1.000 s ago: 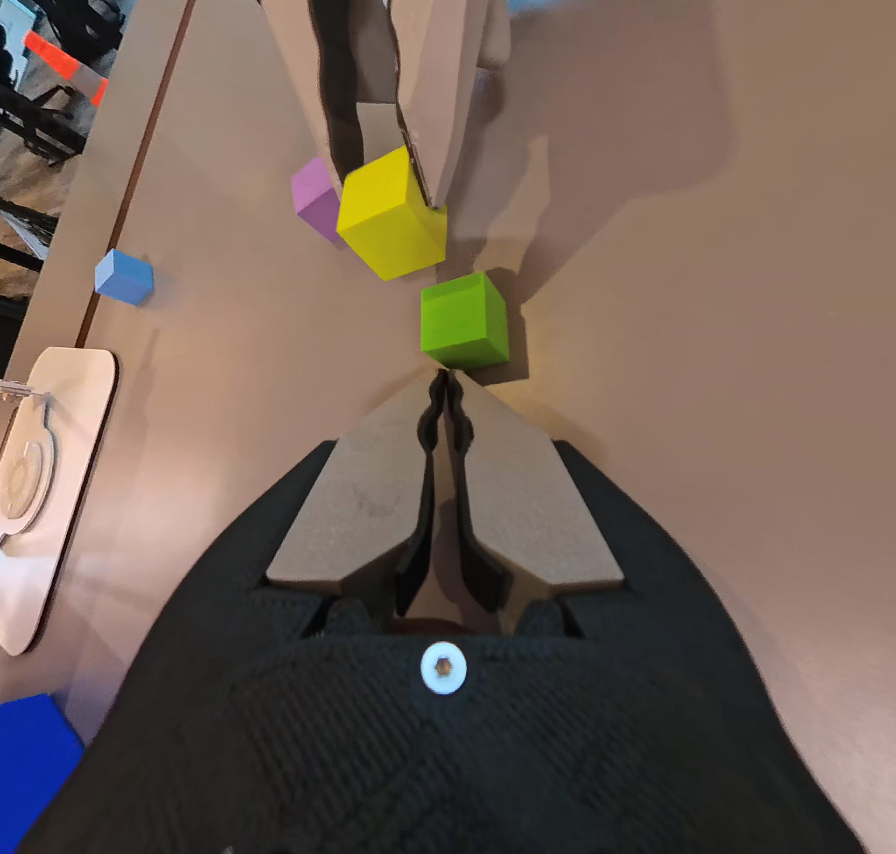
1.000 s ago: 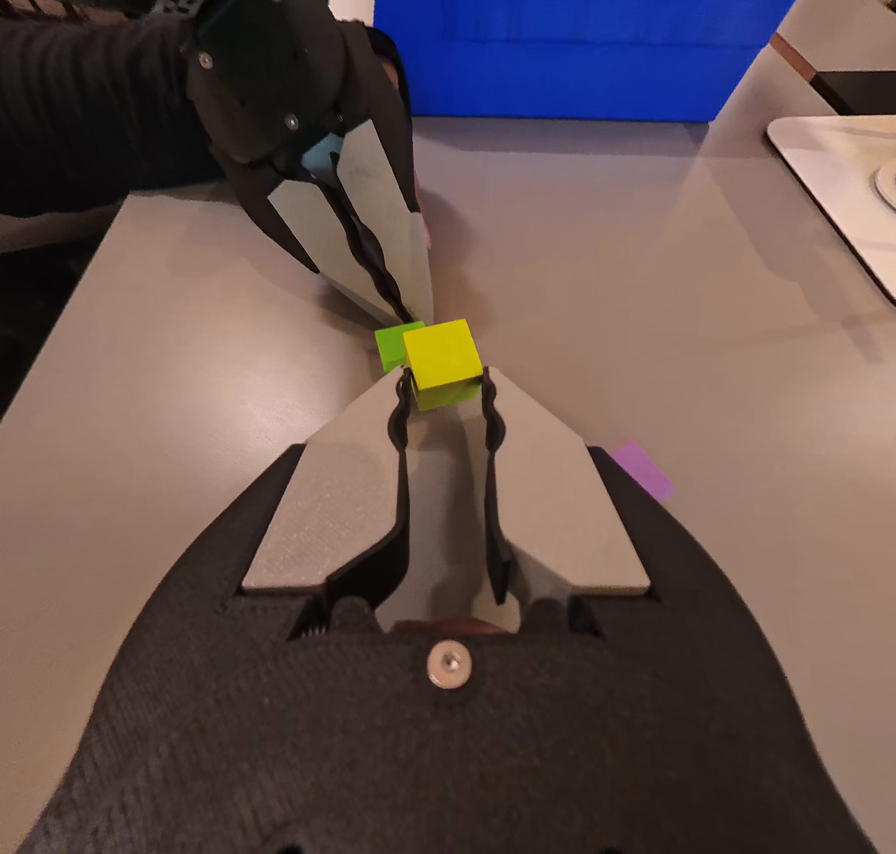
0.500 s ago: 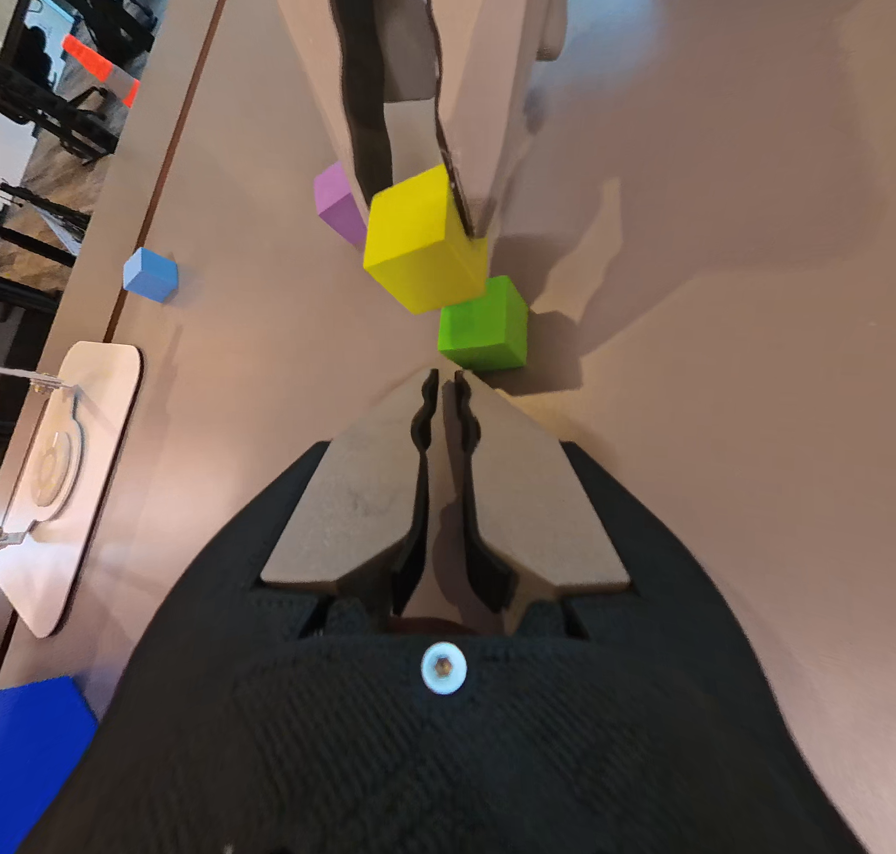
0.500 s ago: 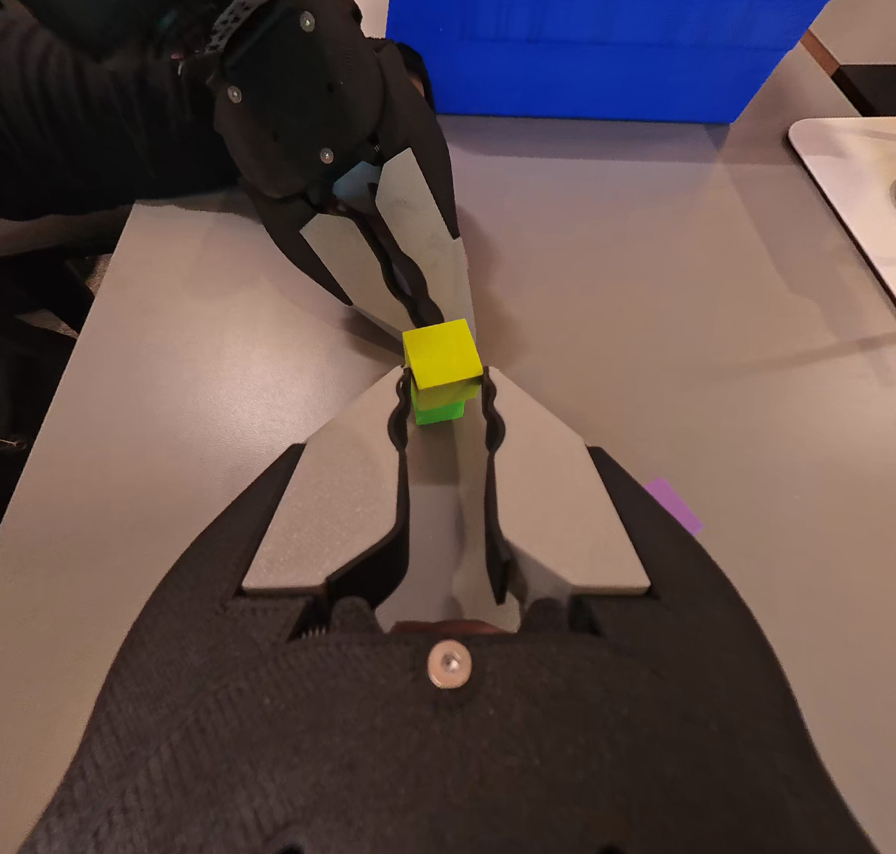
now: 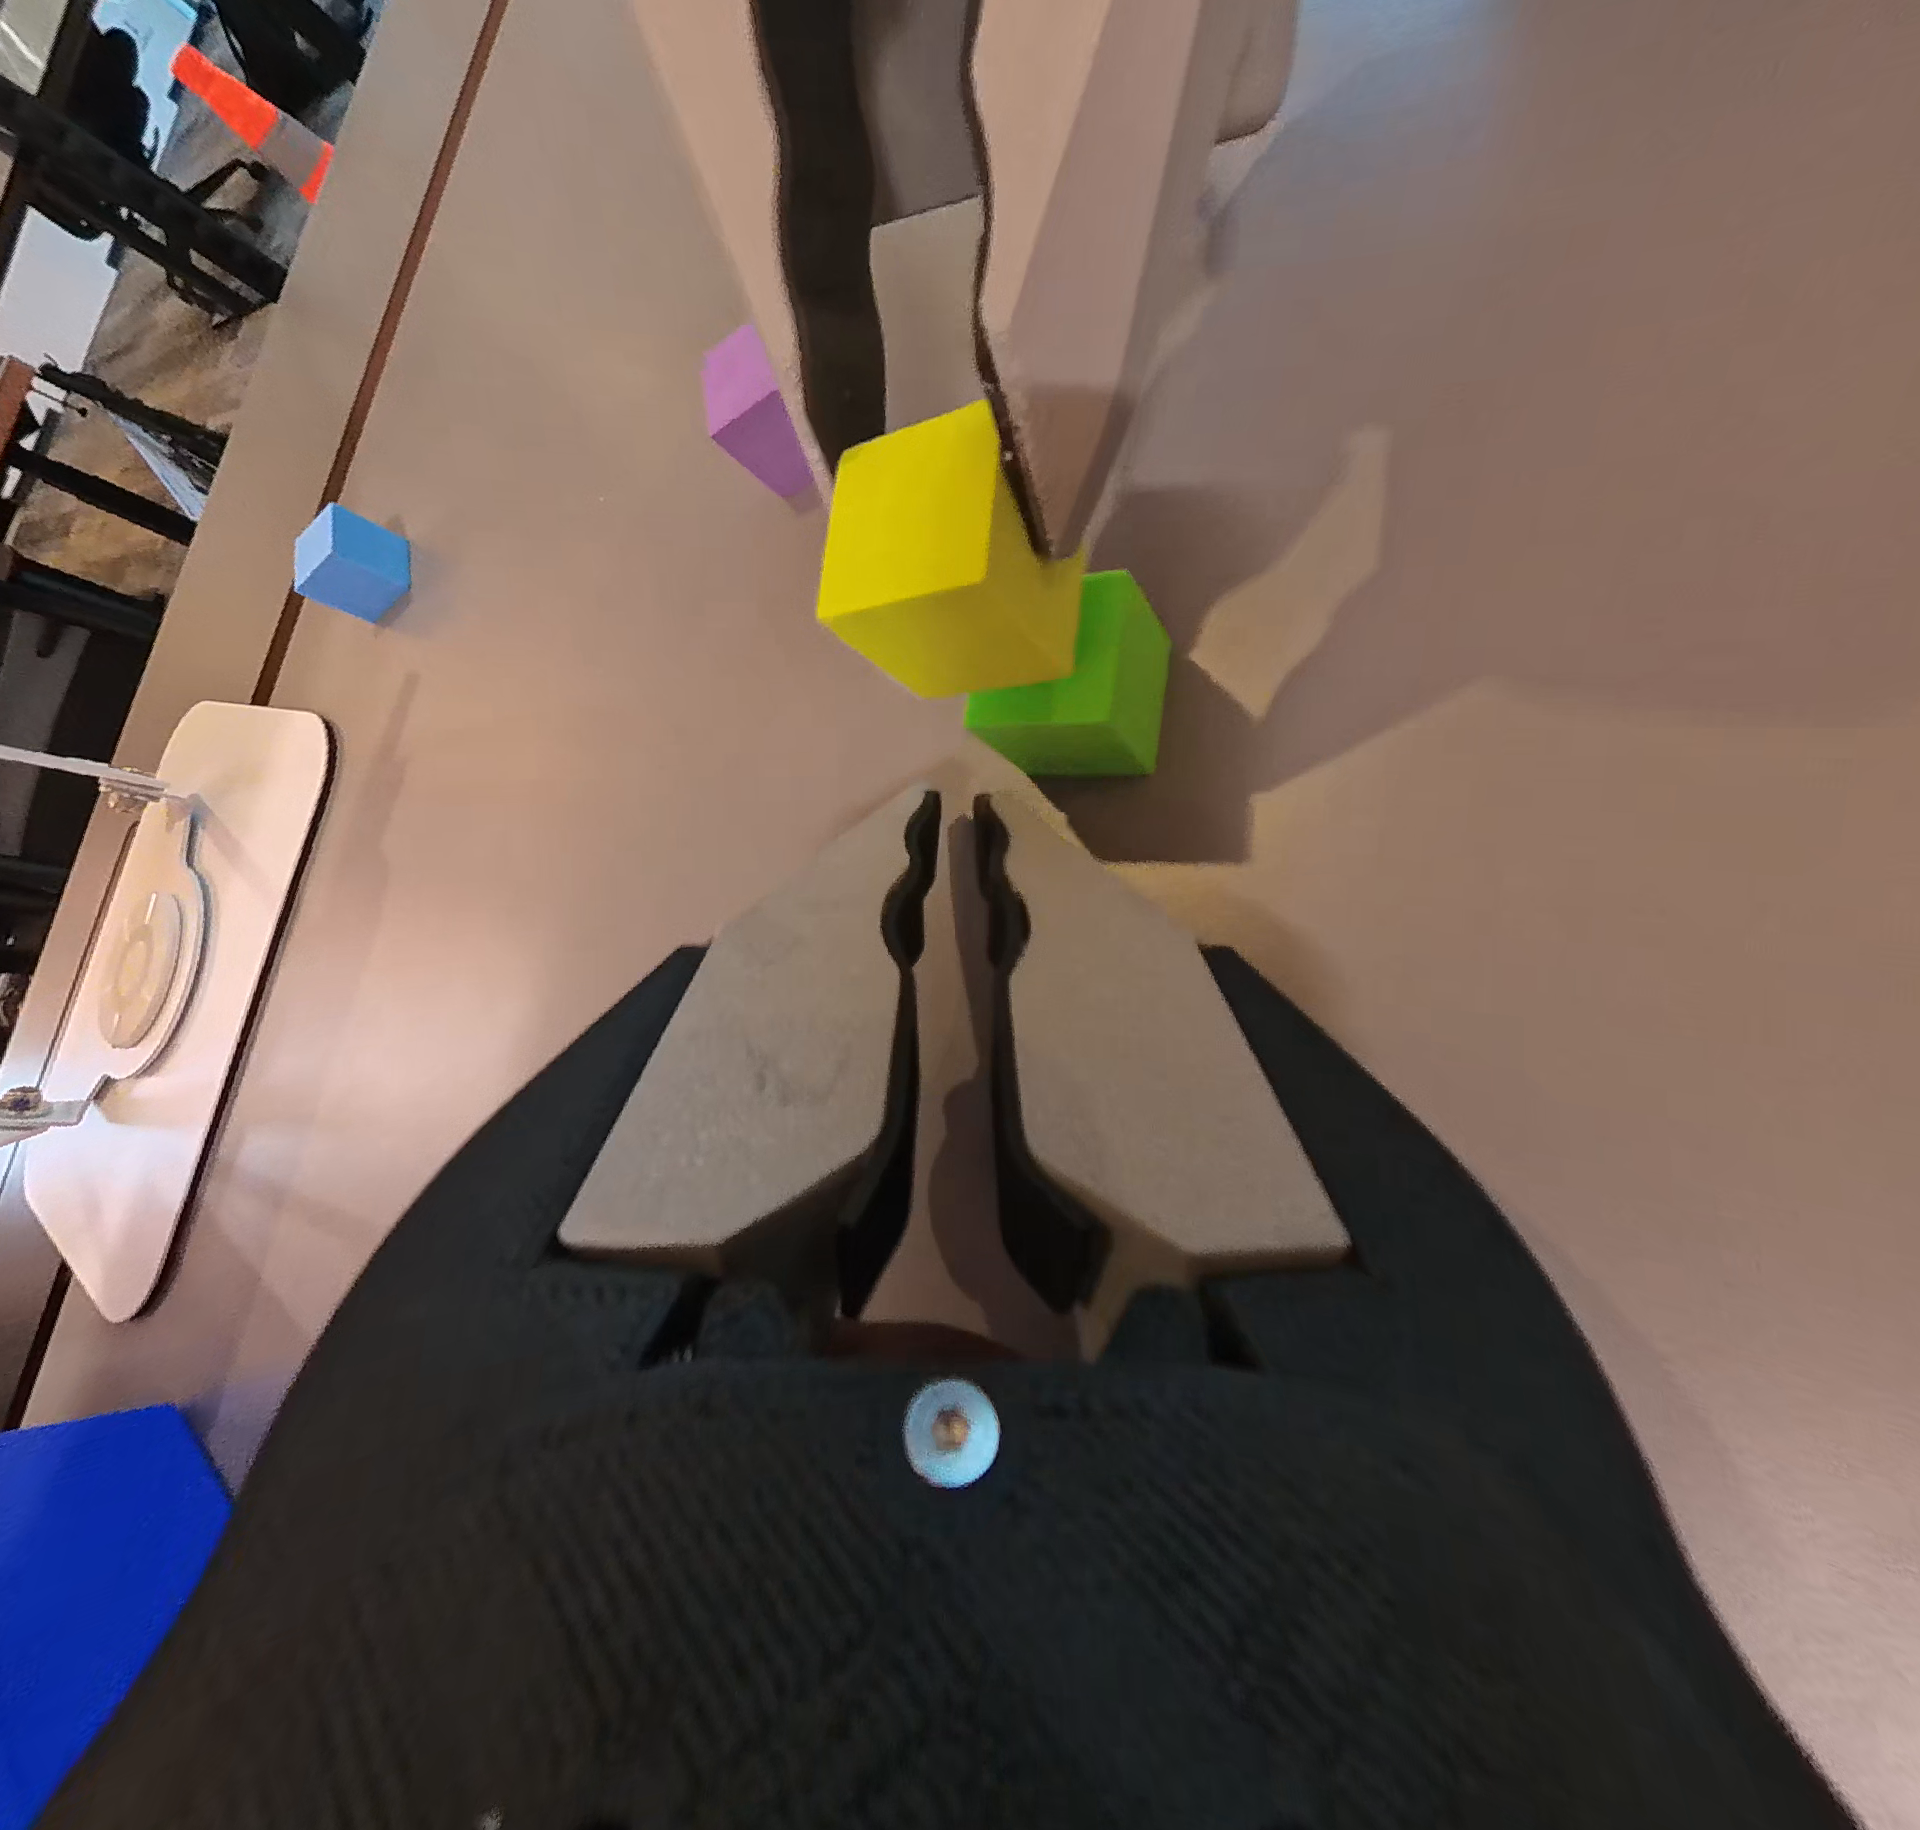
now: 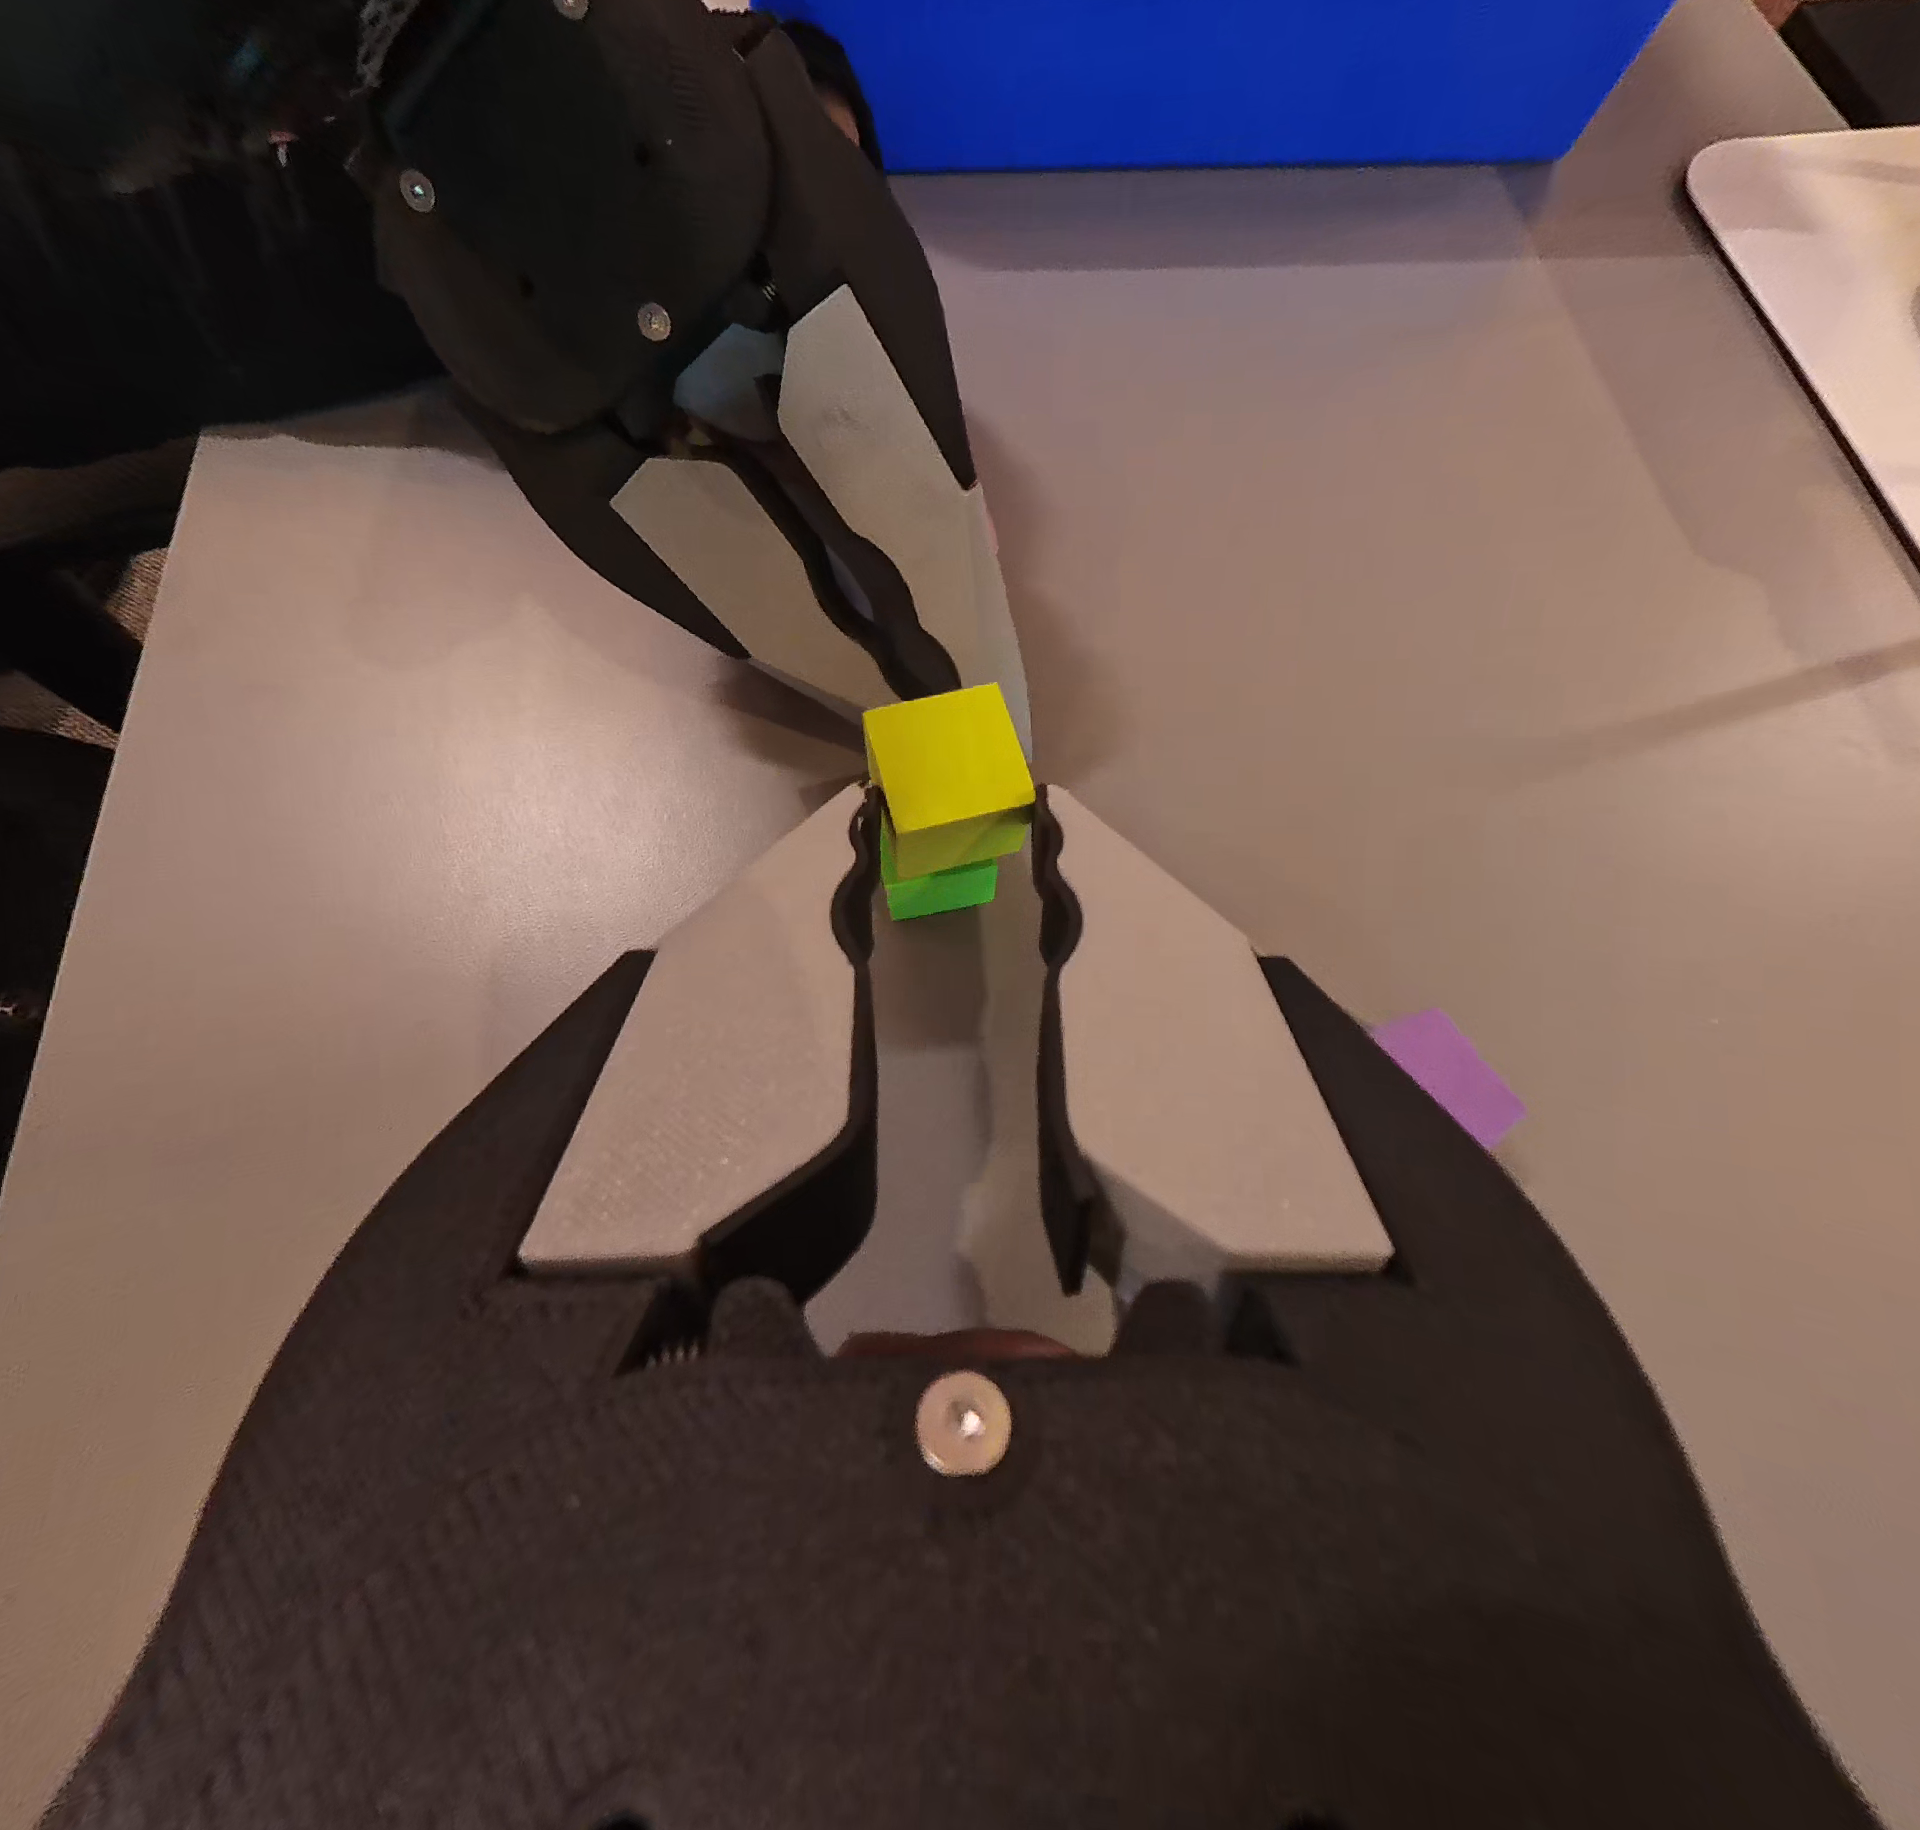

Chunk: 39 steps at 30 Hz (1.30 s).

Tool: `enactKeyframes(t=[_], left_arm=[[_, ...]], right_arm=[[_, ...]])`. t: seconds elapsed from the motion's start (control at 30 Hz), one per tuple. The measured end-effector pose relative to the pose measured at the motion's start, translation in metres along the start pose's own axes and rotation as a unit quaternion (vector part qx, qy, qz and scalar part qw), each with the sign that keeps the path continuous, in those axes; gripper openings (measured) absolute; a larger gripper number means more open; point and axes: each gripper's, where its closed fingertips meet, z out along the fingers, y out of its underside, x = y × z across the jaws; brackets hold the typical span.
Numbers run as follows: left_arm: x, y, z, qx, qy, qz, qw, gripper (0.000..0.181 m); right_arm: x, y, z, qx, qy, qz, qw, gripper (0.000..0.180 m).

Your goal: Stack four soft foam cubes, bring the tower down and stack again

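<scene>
Right wrist view: right gripper (image 6: 951, 814) clamps yellow cube (image 6: 948, 757) directly above green cube (image 6: 940, 892), slightly twisted; left gripper (image 5: 956, 809) narrow, empty.

four foam cubes (image 5: 951, 554), two hand-held grippers (image 5: 951, 809).

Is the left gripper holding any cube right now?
No, the left gripper has its fingers nearly together with nothing between them, while the yellow cube sits in the right gripper.
</scene>
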Motion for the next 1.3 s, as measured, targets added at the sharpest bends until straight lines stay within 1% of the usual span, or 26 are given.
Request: enactKeyframes(t=[0.4,1.3], left_arm=[[-0.003,0.003,0.001,-0.01,-0.01,-0.001,1.0,0.0],[-0.011,0.009,0.002,-0.023,-0.029,-0.012,0.999,0.0]], right_arm=[[-0.002,0.001,0.003,-0.004,0.003,0.015,1.0,0.026],[-0.003,0.006,0.006,-0.017,0.012,0.012,1.0,0.026]])
